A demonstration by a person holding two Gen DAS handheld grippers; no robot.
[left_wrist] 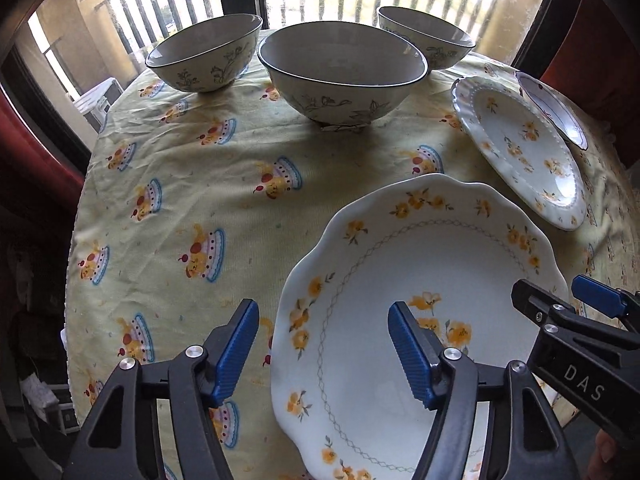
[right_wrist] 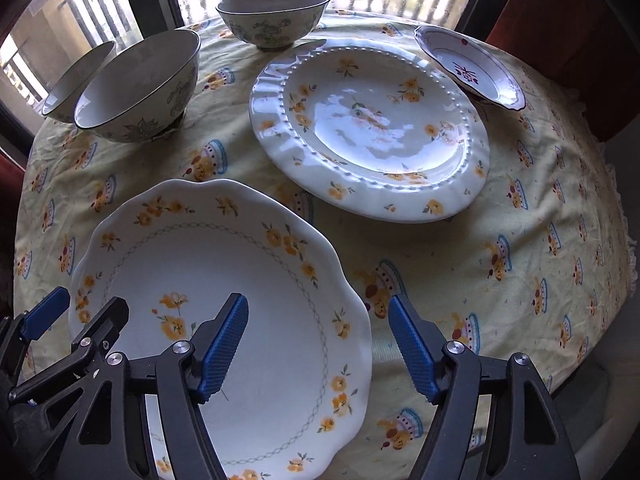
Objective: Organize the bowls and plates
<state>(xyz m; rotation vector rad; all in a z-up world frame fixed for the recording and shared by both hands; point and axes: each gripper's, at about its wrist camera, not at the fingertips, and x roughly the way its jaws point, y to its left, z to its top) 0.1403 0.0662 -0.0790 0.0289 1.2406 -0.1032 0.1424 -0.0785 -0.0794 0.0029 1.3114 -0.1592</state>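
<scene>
A large scalloped plate with yellow flowers [left_wrist: 420, 280] [right_wrist: 224, 264] lies on the near side of the table. My left gripper [left_wrist: 324, 348] is open, its jaws straddling the plate's left rim. My right gripper [right_wrist: 318, 344] is open, its jaws straddling the plate's right rim; it shows in the left wrist view [left_wrist: 568, 300]. A beaded flowered plate [left_wrist: 520, 148] [right_wrist: 368, 128] lies behind. A small red-patterned dish [left_wrist: 552, 108] [right_wrist: 468, 68] sits at the far right. Three floral bowls stand at the back: left [left_wrist: 204, 54] [right_wrist: 76, 80], middle [left_wrist: 342, 72] [right_wrist: 136, 88], right [left_wrist: 426, 36] [right_wrist: 274, 14].
The round table wears a yellow tablecloth [left_wrist: 180, 200] [right_wrist: 500, 240] printed with cakes. A window with railings is behind. Red chairs [right_wrist: 580, 40] stand at the right, near the table edge.
</scene>
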